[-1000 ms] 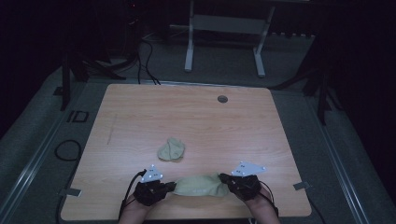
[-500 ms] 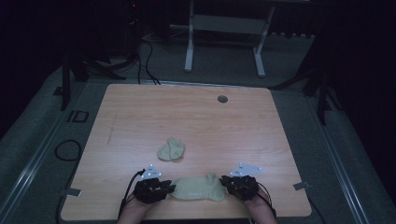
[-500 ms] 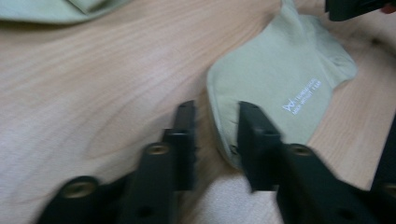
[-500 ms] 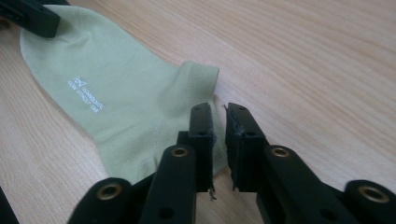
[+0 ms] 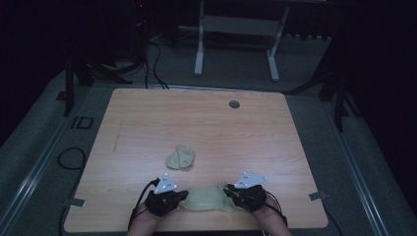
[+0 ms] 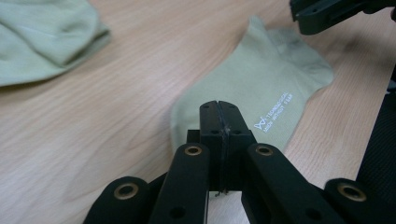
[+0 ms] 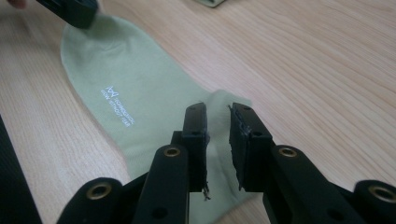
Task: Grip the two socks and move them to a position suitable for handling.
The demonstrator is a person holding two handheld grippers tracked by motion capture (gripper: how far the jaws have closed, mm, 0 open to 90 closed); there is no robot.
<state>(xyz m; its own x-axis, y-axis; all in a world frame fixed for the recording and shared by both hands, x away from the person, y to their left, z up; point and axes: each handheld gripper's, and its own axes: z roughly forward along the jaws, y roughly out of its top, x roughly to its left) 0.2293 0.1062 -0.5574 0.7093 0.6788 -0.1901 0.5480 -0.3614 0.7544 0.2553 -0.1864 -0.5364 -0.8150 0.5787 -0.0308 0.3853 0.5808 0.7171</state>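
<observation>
A pale green sock (image 5: 209, 197) lies flat near the table's front edge, white print on its sole (image 6: 261, 88) (image 7: 130, 93). My left gripper (image 5: 183, 196) (image 6: 218, 106) is shut at the sock's toe end, where the cloth's edge runs in under its closed jaws. My right gripper (image 5: 229, 192) (image 7: 217, 109) is at the cuff end. Its jaws have just been opening and stand slightly apart, the cuff's edge in the gap with no pad pressing on it. A second, folded sock (image 5: 180, 157) (image 6: 42, 37) lies farther in on the table.
The wooden table (image 5: 196, 123) has a round cable hole (image 5: 234, 104) near its far edge. Beyond it stands a white desk frame (image 5: 236, 29). Cables (image 5: 69, 158) lie on the grey floor to the left.
</observation>
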